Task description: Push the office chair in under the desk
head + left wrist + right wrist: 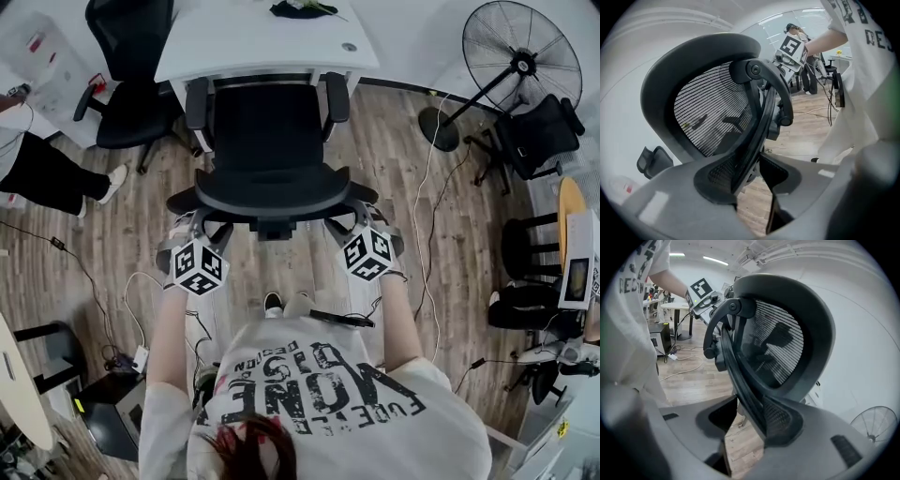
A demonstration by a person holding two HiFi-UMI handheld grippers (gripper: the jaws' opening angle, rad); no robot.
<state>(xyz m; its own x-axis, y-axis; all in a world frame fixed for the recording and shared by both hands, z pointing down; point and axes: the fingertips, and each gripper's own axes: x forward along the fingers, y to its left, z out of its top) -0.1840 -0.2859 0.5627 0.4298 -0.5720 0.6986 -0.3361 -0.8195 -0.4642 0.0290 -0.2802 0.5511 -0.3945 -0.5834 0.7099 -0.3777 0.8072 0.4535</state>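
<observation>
L hand-held gripper (199, 225), R hand-held gripper (359, 217) prob. clamp office chair (267, 141).

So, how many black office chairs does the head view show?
3: the black mesh office chair at the white desk, a second chair upper left, a third chair beside the black pedestal fan. Dark seats at right may be more.

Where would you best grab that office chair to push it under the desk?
Grip the backrest rim from behind, at its two side edges, where the left hand-held gripper and right hand-held gripper sit now. The rim is thin enough for jaws, and the seat faces the desk.
</observation>
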